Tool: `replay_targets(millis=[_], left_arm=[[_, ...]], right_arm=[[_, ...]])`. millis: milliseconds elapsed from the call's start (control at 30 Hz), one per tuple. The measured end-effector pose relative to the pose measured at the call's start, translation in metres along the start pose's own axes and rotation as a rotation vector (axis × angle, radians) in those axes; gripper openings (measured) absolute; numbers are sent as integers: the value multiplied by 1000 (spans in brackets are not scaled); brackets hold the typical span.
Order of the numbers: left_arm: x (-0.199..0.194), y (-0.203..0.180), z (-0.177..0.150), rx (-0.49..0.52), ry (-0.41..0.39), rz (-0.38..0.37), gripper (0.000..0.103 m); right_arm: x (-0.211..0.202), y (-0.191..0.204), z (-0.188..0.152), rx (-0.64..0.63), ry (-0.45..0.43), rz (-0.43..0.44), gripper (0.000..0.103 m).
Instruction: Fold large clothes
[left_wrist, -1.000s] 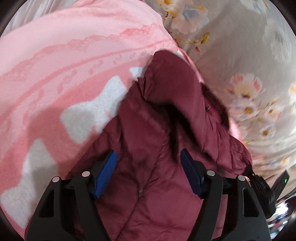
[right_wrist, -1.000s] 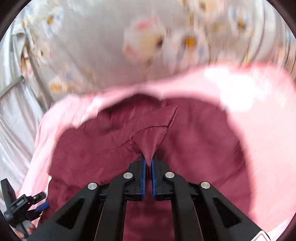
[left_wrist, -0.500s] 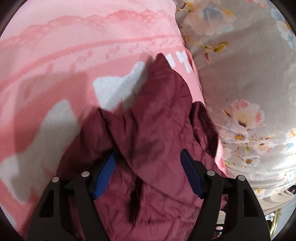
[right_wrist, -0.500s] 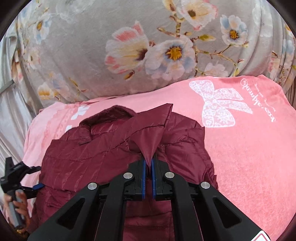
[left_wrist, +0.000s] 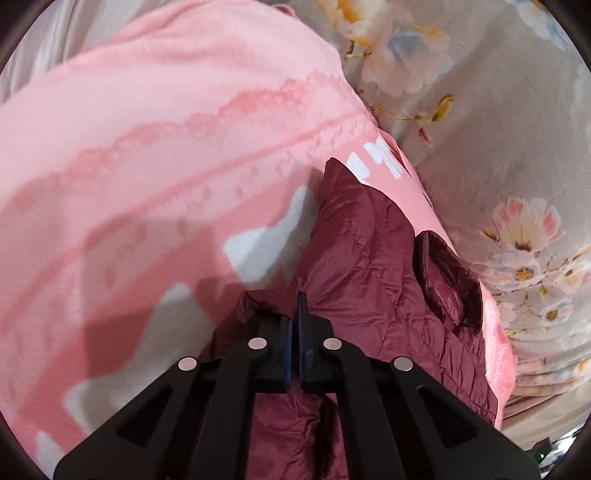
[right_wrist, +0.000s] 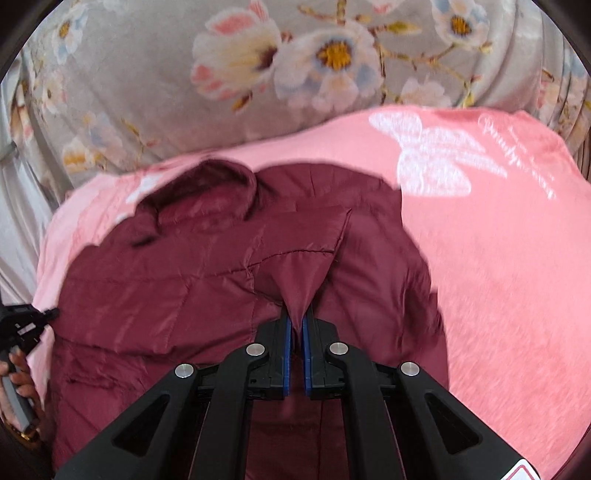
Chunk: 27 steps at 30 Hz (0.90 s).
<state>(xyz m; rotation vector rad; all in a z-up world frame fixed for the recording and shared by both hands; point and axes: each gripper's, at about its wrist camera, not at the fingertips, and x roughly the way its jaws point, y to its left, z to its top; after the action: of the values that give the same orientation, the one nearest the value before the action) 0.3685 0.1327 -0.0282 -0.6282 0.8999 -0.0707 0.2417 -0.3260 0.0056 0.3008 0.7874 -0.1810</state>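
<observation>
Left wrist view: the left hand-held gripper (left_wrist: 294, 314), black with blue pads, angles downward over a dark maroon quilted puffer jacket (left_wrist: 373, 273) spread on a pink plush blanket with white bow prints (left_wrist: 155, 155). Its jaws are clenched together at the jacket's near edge, where the fabric bunches against the fingertips; whether a fold is actually pinched between the pads cannot be told from here. The jacket runs away from the gripper toward the upper right, its collar lying near the blanket's right edge. Beyond that edge lies a grey floral bedspread (left_wrist: 498, 147).

Right wrist view: the right hand-held gripper (right_wrist: 295, 325), also tilted downward, is clamped on a pointed flap of the maroon jacket (right_wrist: 184, 280), the fabric rising in a taut peak from between the blue pads. The rest of the garment lies rumpled across the pink blanket (right_wrist: 498, 266), collar toward the far left, with the grey floral bedspread (right_wrist: 166, 74) behind. At the left border, a person's hand (right_wrist: 16, 384) grips the handle of the other black gripper beside the jacket's left edge.
</observation>
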Motion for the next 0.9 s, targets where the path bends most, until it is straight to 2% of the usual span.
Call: replay_targets(millis=[67, 167, 400, 500, 533, 633, 700, 733, 767, 800, 833, 900], left_arm=[[1, 3, -5, 36, -6, 48, 0], [17, 12, -13, 48, 27, 81, 0], [18, -3, -21, 185, -17, 155, 2], [-3, -9, -20, 241, -7, 188, 4], [-15, -12, -21, 261, -23, 190, 7], [-59, -38, -18, 340, -135, 168, 21], [-69, -60, -13, 361, -163, 136, 35], [-67, -78, -11, 373, -162, 107, 43], [-63, -88, -11, 379, -151, 97, 45], [-52, -99, -11, 388, -125, 87, 45], [-32, -112, -14, 401, -66, 77, 45], [0, -124, -22, 420, 12, 89, 45]], right_arm=[[12, -2, -12, -4, 33, -3, 4], [24, -6, -25, 3, 54, 5, 4], [26, 3, -28, -61, 70, -39, 7], [1, -5, -27, -36, 42, -48, 19], [-13, -8, -25, -24, 6, -45, 23], [-39, -3, -11, -28, -79, -37, 23], [-38, 11, 1, -36, -79, 4, 25], [-34, 19, 6, -41, -73, 24, 25], [-24, 32, 12, -52, -62, 50, 25], [-14, 43, 14, -66, -49, 60, 25], [-4, 52, 15, -81, -31, 65, 25], [20, 70, 9, -114, 27, 75, 25]])
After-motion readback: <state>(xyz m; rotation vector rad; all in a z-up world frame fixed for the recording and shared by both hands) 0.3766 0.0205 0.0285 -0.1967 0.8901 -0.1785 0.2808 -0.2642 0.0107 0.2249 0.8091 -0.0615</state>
